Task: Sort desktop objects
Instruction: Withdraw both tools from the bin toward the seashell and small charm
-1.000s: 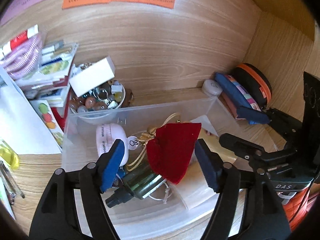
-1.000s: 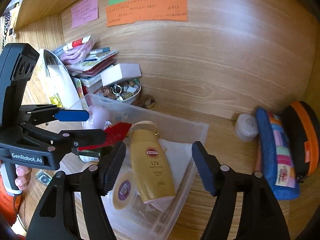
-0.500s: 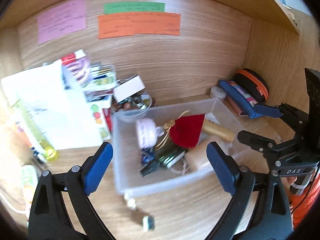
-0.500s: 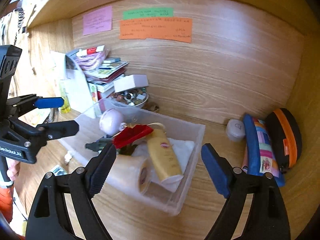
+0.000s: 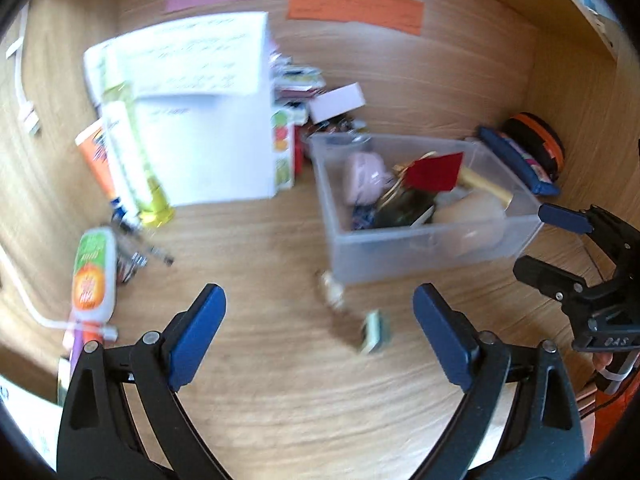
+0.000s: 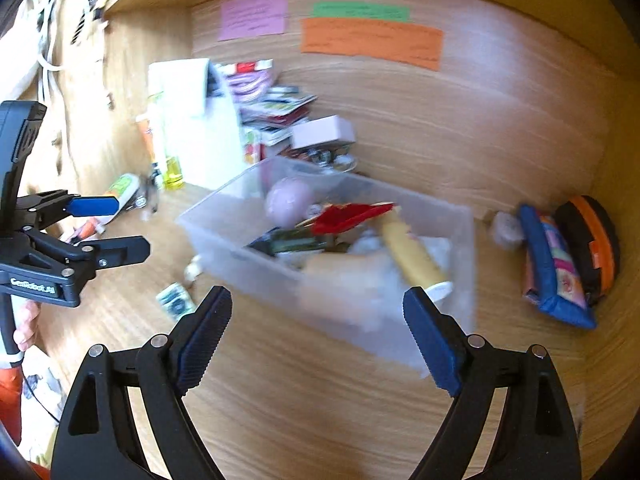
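Note:
A clear plastic bin [image 5: 404, 246] [image 6: 224, 220] stands on the wooden desk and holds a red pouch [image 5: 434, 170] [image 6: 348, 214], a pink round item [image 5: 362, 172], a yellow sunscreen tube [image 6: 412, 258] and a dark bottle [image 6: 296, 240]. My left gripper [image 5: 318, 330] is open and empty, above bare desk in front of the bin. My right gripper [image 6: 318, 334] is open and empty, in front of the bin's near wall. A small green-white packet [image 5: 376, 334] [image 6: 174, 300] and a small pale item [image 5: 332, 290] lie loose before the bin.
White papers [image 5: 200, 120], a yellow bottle [image 5: 150, 196], an orange-green tube [image 5: 94, 272] and pens lie at left. A book stack, white box [image 6: 324, 130] and a bowl sit behind the bin. A blue pencil case [image 6: 554, 264] and black-orange pouch [image 6: 596, 248] lie at right.
Both grippers have pulled back and away from the bin. The left view has swung left, showing more desk and the loose items. The red pouch stays in the bin.

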`<action>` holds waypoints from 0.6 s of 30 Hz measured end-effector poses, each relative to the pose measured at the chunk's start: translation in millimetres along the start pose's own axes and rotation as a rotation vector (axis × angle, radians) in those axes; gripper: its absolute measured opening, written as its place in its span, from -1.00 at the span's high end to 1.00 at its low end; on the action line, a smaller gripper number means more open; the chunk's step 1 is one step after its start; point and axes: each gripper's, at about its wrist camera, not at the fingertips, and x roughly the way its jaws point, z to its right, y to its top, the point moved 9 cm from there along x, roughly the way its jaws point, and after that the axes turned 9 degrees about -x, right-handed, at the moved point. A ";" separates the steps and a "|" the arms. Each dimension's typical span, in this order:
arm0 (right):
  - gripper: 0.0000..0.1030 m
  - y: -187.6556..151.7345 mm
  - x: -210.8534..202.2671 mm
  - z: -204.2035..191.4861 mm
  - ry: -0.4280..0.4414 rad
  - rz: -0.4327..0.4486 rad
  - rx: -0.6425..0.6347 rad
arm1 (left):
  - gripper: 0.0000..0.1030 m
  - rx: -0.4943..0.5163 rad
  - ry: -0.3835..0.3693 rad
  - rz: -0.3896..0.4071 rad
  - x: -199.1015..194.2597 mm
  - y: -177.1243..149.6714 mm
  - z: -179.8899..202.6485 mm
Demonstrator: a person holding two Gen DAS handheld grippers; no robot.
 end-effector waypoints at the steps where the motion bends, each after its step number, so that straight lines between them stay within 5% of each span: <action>1: -0.67 -0.9 2.3 -9.2 0.021 -0.001 -0.005 | -0.86 -0.007 0.005 -0.002 -1.2 -3.7 -5.0; 11: -0.60 -5.6 38.9 -92.8 0.120 -0.043 -0.136 | -0.86 -0.056 0.075 -0.026 -3.7 -36.5 -48.2; 16: -0.07 -8.2 65.4 -118.7 0.196 -0.103 -0.159 | -0.86 -0.071 0.077 -0.041 -0.2 -46.3 -59.4; 18: 0.01 -8.7 75.4 -121.2 0.195 -0.128 -0.156 | -0.86 -0.069 0.071 -0.049 3.3 -47.0 -59.8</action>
